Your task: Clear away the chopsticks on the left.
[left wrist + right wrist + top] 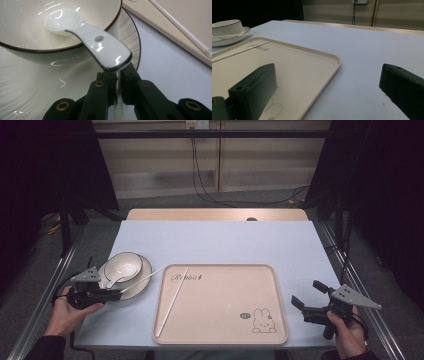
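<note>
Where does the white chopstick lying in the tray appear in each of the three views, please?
High view: the chopstick runs diagonally across the tray's left part, lower-left to upper-right.
Left gripper view: it crosses the upper right corner, lying in the tray.
Right gripper view: it lies at left, ending by the tray's printed lettering.
Shared landmark: the beige tray.

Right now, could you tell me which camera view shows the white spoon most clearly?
The left gripper view: the spoon is close up, its scoop resting in the bowl and its handle end at the left gripper. The high view shows it small beside the bowl. In the right gripper view I cannot make it out.
</note>
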Demonstrator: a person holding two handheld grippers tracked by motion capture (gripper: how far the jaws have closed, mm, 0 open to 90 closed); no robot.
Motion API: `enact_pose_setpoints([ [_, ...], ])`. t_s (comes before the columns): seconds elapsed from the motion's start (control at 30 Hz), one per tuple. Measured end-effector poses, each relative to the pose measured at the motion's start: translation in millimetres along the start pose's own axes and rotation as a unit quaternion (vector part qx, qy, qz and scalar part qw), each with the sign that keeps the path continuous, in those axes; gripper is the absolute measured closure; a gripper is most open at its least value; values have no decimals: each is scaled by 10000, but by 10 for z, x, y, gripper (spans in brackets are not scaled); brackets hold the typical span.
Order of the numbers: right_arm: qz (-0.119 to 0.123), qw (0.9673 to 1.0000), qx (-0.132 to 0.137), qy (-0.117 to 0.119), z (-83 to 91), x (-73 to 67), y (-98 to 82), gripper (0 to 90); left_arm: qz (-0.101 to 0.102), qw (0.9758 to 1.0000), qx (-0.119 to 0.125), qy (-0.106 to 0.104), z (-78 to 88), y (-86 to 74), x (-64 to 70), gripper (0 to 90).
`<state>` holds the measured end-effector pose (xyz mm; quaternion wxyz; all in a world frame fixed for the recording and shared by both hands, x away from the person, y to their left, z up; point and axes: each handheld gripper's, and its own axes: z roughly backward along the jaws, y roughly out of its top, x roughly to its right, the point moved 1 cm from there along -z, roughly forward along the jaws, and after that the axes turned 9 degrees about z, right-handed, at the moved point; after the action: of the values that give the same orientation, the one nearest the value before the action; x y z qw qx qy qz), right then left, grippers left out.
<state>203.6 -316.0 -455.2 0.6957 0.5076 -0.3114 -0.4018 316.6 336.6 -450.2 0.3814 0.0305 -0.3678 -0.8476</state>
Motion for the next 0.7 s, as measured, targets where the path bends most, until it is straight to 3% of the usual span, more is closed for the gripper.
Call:
enact_pose_setpoints([
  [0.23, -4, 10000, -8, 14, 3, 0, 0, 7, 111, 9995, 283, -65, 71, 34, 71, 844],
  [0.47, -3, 10000, 6, 2, 0, 0, 2, 7, 58, 9994, 326, -63, 84, 8, 226, 844],
  [0.57, -13, 10000, 1, -3, -1, 1, 2, 7, 148, 9988, 450, -142, 110, -2, 290, 844],
  [0.63, 3, 10000, 12, 0, -1, 2, 2, 7, 213, 9984, 515, -43, 123, -9, 333, 844],
  [0.7, 13, 10000, 17, -1, -1, 1, 3, 7, 292, 9974, 645, -93, 140, -18, 385, 844],
])
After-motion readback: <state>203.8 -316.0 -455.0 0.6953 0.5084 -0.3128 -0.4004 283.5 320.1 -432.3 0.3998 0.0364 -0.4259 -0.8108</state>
